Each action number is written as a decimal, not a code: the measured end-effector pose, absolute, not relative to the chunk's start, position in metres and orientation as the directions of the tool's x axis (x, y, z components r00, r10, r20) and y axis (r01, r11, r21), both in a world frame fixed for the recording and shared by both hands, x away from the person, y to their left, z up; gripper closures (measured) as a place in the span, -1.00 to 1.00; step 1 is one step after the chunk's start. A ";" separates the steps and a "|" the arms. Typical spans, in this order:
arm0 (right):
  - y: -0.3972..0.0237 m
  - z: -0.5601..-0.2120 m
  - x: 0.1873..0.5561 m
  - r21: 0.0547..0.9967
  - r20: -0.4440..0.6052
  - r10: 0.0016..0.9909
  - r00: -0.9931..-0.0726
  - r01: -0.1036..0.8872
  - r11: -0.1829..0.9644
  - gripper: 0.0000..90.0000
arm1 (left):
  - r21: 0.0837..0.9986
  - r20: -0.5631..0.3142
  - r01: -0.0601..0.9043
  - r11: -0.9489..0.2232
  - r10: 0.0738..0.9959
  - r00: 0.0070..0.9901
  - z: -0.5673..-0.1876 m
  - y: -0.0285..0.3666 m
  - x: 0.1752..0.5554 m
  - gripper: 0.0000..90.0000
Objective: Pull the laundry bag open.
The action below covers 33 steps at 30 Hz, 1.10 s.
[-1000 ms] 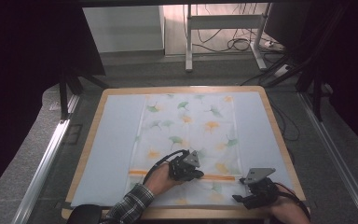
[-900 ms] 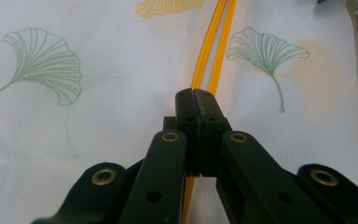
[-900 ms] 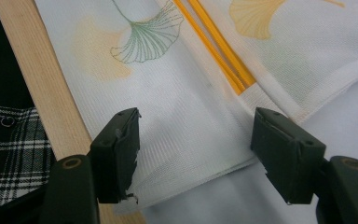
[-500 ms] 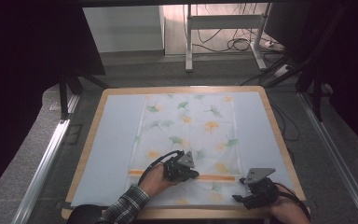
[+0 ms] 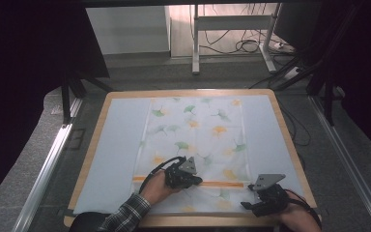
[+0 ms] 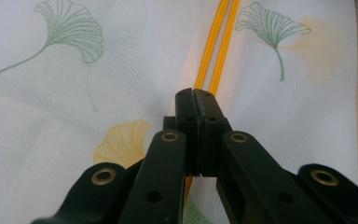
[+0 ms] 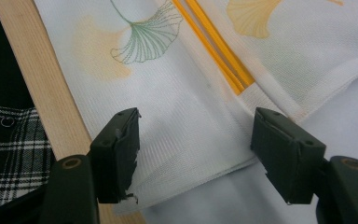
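Cloths: one, white with leaf prints (image 5: 195, 145)
Orange stripes on the cloth: two, side by side (image 6: 219, 44)
Tables: one, wood-rimmed (image 5: 290, 140)
Pale mats on the table: one (image 5: 118, 145)
Tongs: two, left tongs (image 5: 193, 182) and right tongs (image 5: 251, 205)
Jaws per tongs: two
Grey plates on tongs: two, one on each
Hands: two
Plaid sleeves: one (image 5: 125, 217)
Leaf colours: two, green and yellow

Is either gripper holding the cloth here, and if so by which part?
Nothing is held. The left gripper is shut with its tips over the cloth near the orange stripe, no fabric visibly pinched. The right gripper stands open around the cloth's near corner, pads apart from it.
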State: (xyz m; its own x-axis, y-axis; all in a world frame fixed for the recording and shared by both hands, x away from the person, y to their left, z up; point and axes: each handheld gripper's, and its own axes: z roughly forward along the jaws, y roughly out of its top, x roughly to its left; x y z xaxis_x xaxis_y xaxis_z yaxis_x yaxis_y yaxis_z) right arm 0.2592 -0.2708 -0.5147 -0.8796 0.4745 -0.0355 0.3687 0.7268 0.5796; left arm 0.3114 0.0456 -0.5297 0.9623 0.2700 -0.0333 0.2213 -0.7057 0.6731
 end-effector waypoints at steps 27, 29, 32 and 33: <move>-0.271 -0.515 0.259 0.579 -0.036 0.475 -0.879 0.369 0.727 -0.28 | 0.669 -0.023 0.238 -0.704 0.301 0.953 -0.531 0.065 0.309 0.95; -0.271 -0.515 0.259 0.579 -0.037 0.475 -0.879 0.368 0.727 -0.28 | 0.670 -0.019 0.236 -0.704 0.302 0.953 -0.531 0.065 0.308 0.95; -0.271 -0.515 0.259 0.579 -0.037 0.475 -0.879 0.368 0.727 -0.28 | 0.668 -0.017 0.237 -0.706 0.304 0.953 -0.531 0.067 0.308 0.95; -0.271 -0.515 0.259 0.579 -0.037 0.475 -0.879 0.368 0.727 -0.28 | 0.668 -0.017 0.237 -0.706 0.304 0.953 -0.531 0.067 0.308 0.95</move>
